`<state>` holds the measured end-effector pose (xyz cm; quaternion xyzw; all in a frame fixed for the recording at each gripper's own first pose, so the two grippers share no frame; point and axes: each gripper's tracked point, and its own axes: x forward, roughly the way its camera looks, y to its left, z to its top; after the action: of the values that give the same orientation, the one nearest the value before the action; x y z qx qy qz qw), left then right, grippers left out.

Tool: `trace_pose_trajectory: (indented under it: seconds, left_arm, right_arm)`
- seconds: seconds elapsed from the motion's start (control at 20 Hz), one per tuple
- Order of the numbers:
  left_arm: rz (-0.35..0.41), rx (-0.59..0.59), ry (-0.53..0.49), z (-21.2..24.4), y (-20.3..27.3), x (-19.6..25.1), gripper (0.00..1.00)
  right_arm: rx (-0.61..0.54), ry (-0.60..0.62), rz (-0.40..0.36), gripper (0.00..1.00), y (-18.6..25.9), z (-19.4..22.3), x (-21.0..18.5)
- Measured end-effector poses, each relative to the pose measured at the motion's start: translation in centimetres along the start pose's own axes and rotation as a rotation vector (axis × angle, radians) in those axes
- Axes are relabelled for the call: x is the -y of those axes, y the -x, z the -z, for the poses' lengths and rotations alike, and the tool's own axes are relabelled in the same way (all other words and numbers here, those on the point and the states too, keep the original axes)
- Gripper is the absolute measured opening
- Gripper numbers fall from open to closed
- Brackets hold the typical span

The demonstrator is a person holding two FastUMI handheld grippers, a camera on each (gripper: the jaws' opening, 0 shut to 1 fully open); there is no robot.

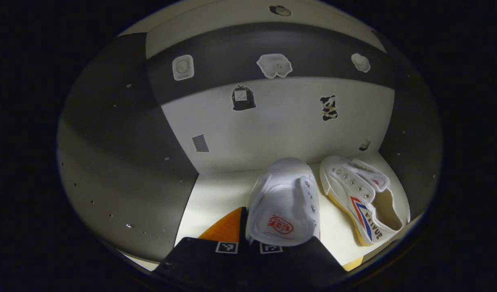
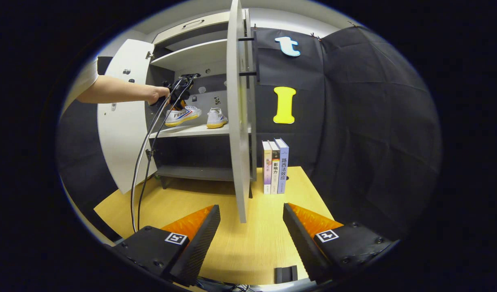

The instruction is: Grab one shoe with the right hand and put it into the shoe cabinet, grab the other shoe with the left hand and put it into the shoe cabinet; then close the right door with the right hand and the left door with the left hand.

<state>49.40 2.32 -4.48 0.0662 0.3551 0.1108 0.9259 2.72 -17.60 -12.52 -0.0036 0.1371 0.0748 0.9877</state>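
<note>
In the left gripper view, the left gripper (image 1: 281, 239) was seen pinching the near shoe (image 1: 284, 202) at its heel end, on the shelf (image 1: 216, 198) inside the cabinet. The second shoe (image 1: 364, 198) lay just beside it, nearer the right wall. Stickers were noted on the back panel (image 1: 281, 129).

In the right gripper view, the right gripper (image 2: 251, 227) was found spread wide over the table (image 2: 248, 247), holding nothing. Ahead, the right door (image 2: 238, 121) stood edge-on, books (image 2: 275, 166) beside it. Farther off, the left door (image 2: 123, 113) stood open, and a hand (image 2: 157, 95) was seen reaching to the shelved shoes.
</note>
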Motion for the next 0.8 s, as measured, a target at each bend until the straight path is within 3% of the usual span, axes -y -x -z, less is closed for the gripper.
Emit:
trace_pose_trajectory:
  seconds: [0.15, 0.3, 0.5, 0.65, 0.7, 0.8]
  left_arm:
    - [-0.021, -0.028, -0.061, 0.3, -1.7, 0.9, 0.05]
    - [0.009, -0.04, -0.045, 0.9, -2.6, 1.8, 0.05]
    - [0.03, -0.033, -0.025, 1.2, -1.8, 1.6, 0.14]
    - [0.04, 0.039, -0.044, 0.8, 0.9, 0.5, 0.55]
    - [0.059, 0.071, -0.043, 0.6, 2.4, 0.6, 0.64]
    - [0.098, 0.141, -0.032, 1.0, 6.0, 0.8, 0.93]
  right_arm:
    - [-0.008, -0.012, 0.035, 0.99, -0.2, 0.1, 0.9]
    - [-0.009, -0.019, 0.061, 0.99, -0.4, 0.0, 1.6]
    - [-0.002, -0.034, 0.085, 0.99, -0.7, -0.5, 1.8]
    - [0.018, -0.038, 0.096, 0.99, -0.7, -1.4, 1.5]
    - [0.027, -0.036, 0.1, 0.99, -0.7, -1.8, 1.4]
    - [0.043, -0.035, 0.103, 0.99, -0.5, -2.7, 0.9]
